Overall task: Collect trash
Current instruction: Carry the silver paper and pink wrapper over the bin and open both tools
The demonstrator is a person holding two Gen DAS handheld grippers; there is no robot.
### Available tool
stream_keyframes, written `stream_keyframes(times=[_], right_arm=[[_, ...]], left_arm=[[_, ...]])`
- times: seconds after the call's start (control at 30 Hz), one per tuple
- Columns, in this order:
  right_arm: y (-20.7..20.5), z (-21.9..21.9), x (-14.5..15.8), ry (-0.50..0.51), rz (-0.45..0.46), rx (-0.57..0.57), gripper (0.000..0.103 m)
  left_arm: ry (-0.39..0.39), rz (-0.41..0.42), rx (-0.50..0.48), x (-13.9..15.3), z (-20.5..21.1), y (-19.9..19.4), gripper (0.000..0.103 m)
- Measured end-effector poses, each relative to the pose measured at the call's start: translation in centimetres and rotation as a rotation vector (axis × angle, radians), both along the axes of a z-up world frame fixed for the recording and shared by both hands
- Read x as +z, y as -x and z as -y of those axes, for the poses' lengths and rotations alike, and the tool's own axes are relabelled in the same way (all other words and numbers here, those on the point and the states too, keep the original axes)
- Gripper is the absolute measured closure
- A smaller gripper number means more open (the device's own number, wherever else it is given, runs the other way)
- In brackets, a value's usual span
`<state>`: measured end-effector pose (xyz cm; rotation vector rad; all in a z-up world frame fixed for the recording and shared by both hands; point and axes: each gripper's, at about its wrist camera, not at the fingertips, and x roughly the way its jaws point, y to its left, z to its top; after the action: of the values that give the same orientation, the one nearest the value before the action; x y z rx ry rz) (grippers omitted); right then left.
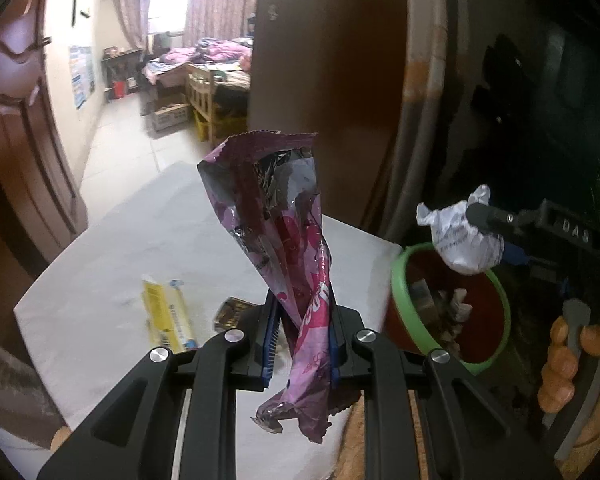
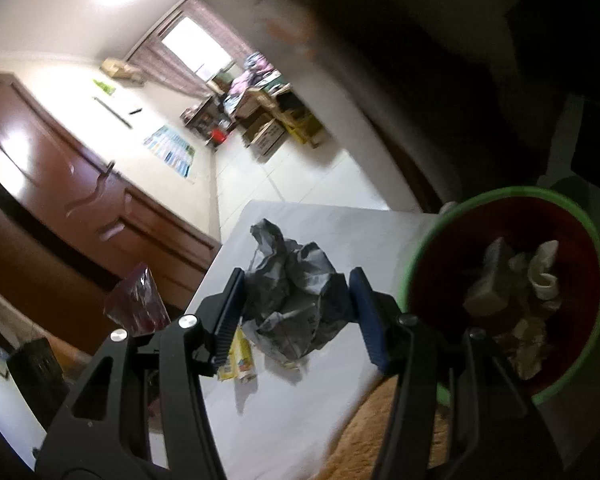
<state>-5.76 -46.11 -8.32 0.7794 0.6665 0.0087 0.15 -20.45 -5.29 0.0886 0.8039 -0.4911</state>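
Note:
My left gripper [image 1: 302, 320] is shut on a purple snack wrapper [image 1: 276, 216] and holds it upright above the white table [image 1: 140, 232]. My right gripper [image 2: 296, 292] is shut on a crumpled white paper ball [image 2: 296, 300], which shows in the left wrist view [image 1: 460, 236] just above the rim of the red bin with a green rim [image 1: 448, 308]. The bin [image 2: 512, 280] stands at the table's right edge and holds several crumpled scraps. The purple wrapper also shows in the right wrist view [image 2: 138, 300] at the left.
A yellow wrapper [image 1: 166, 316] and a small dark wrapper [image 1: 230, 314] lie on the table. A brown wooden door [image 1: 20, 140] stands to the left. A dark cabinet [image 1: 540, 100] is behind the bin. A bedroom with a bed lies beyond.

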Motion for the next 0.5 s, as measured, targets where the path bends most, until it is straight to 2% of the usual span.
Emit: stream_keyframes(times=[0.1,0.3,0.47,0.5], right_arm=[[0.7,2.0,-0.4,-0.009,-0.004,-0.054,0.051],[2.7,5.6,-0.9,-0.013,-0.009,-0.170,0.051],[4.4,7.8,-1.8,-0.010,-0.034,-0.245,0.051],[4.6,8.0,-1.9,-0.011,-0.037,-0.253,0.051]], left_arm=[[0.008,-0.020,-0.047,-0.4,1.7,0.0,0.086],[0.069,-0.122,-0.169,-2.0,7.3,-0.4,0.085],[0.074,-0.118,-0.285,-2.1,12.9,0.0,0.085],[0.078,-0.117,-0.296,-2.1,13.5,0.0,0.082]])
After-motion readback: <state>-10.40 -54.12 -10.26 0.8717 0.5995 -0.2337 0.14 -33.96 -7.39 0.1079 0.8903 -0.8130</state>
